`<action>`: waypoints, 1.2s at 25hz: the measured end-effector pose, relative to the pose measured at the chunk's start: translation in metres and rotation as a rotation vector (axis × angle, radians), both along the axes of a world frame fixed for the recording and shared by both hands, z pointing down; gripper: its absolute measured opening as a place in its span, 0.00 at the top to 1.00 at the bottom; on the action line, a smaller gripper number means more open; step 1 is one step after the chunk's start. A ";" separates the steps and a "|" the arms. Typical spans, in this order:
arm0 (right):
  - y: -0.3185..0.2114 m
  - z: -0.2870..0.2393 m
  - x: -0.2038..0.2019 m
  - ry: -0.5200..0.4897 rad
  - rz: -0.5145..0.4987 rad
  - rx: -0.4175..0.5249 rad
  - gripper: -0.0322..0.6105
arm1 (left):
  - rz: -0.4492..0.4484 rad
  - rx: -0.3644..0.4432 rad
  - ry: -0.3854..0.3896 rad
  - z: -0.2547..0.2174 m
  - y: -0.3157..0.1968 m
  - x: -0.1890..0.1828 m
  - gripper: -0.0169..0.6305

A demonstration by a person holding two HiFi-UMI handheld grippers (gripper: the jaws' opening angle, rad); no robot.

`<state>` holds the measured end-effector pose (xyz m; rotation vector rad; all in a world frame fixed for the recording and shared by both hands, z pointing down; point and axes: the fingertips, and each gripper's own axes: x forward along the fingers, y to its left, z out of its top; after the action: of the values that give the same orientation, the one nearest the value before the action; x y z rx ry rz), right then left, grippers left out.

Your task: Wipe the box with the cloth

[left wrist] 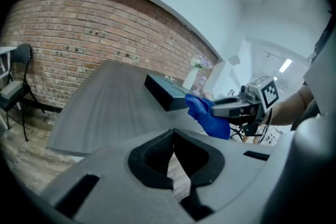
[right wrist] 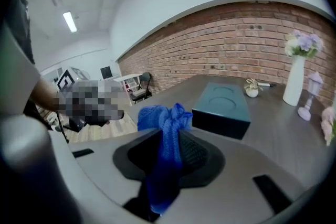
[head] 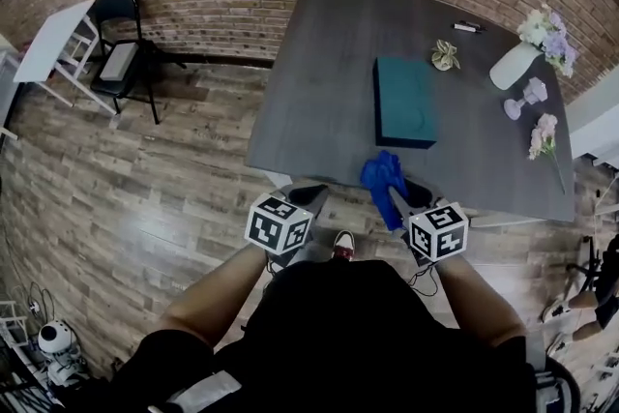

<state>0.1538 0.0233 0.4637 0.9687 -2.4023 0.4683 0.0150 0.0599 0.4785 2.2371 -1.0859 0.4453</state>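
A dark teal box (head: pixel 404 102) lies flat on the grey table (head: pixel 319 92), also seen in the left gripper view (left wrist: pixel 167 92) and the right gripper view (right wrist: pixel 223 105). My right gripper (head: pixel 398 196) is shut on a blue cloth (head: pixel 383 181), which bunches above the jaws (right wrist: pixel 167 128) and hangs below them; it hovers at the table's near edge, short of the box. From the left gripper view the cloth (left wrist: pixel 209 115) hangs in front of the box's near end. My left gripper (head: pixel 308 198) is shut and empty, its jaws touching (left wrist: pixel 173 157), just off the near table edge.
A white vase with flowers (head: pixel 527 53), a small lilac lamp (head: pixel 527 97), a pink flower (head: pixel 542 138), a small plant ornament (head: pixel 445 55) and a marker (head: pixel 467 26) sit at the table's right and far side. A black folding chair (head: pixel 121 53) stands at the left by the brick wall.
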 end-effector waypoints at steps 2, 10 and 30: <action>-0.008 0.002 -0.014 0.035 -0.103 0.031 0.80 | -0.024 -0.002 -0.004 0.000 -0.016 -0.001 0.96; -0.032 0.011 -0.058 0.094 -0.284 0.039 0.79 | 0.016 -0.083 0.015 0.018 -0.039 0.008 0.96; -0.137 0.040 -0.102 0.495 -0.323 -0.048 0.79 | 0.192 -0.065 0.096 0.021 -0.179 -0.069 0.96</action>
<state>0.0514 -0.1139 0.5036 0.5726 -2.0286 0.1422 -0.0542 -0.1188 0.4995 2.2892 -0.8001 0.4413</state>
